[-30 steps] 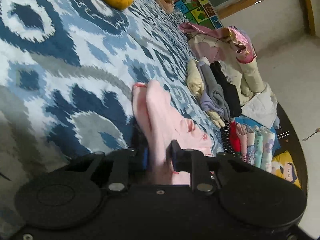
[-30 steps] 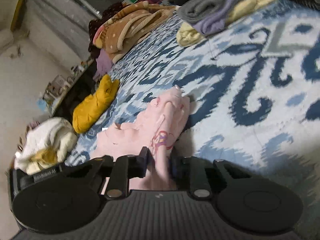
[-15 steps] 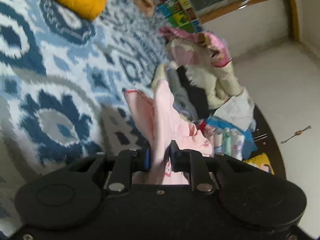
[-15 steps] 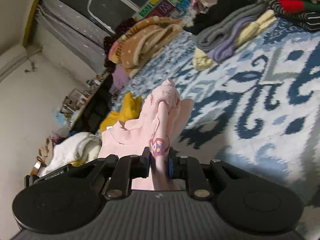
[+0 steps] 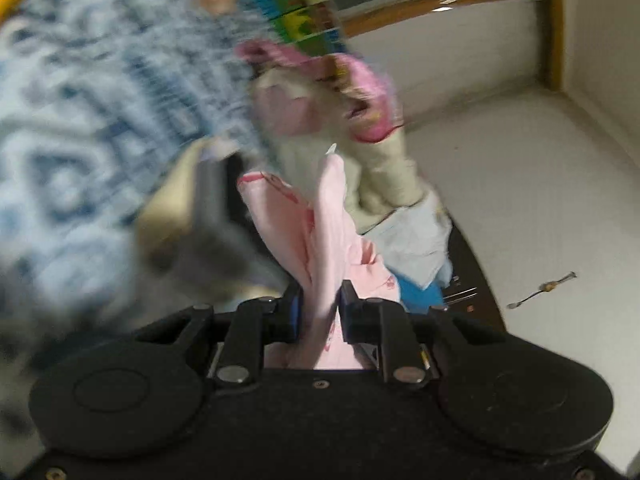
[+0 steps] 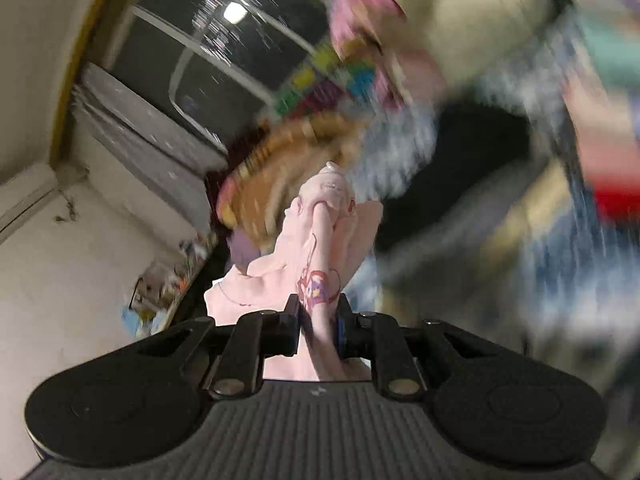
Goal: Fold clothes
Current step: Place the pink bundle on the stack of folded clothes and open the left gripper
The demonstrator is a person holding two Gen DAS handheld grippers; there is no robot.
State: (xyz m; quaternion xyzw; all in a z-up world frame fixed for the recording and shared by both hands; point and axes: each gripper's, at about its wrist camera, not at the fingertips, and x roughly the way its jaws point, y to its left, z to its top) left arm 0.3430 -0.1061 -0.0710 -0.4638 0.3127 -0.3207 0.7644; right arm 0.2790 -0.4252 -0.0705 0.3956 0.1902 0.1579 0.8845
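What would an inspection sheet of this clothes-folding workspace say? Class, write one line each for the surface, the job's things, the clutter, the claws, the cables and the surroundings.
Surface: blue and white patterned bedspread, heavily blurred.
Job's things: pink garment, bunched and lifted, pinched by both claws.
Clutter: pile of clothes beyond the garment; tan spotted blanket; coloured letter mat.
Claws: left claw shut on the garment; right claw shut on it too, near a printed figure.
Cables: nothing seen.
Surroundings: dark window, pale floor, wooden frame.

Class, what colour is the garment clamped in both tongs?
Pale pink garment, with a printed figure; clearest in the right wrist view.
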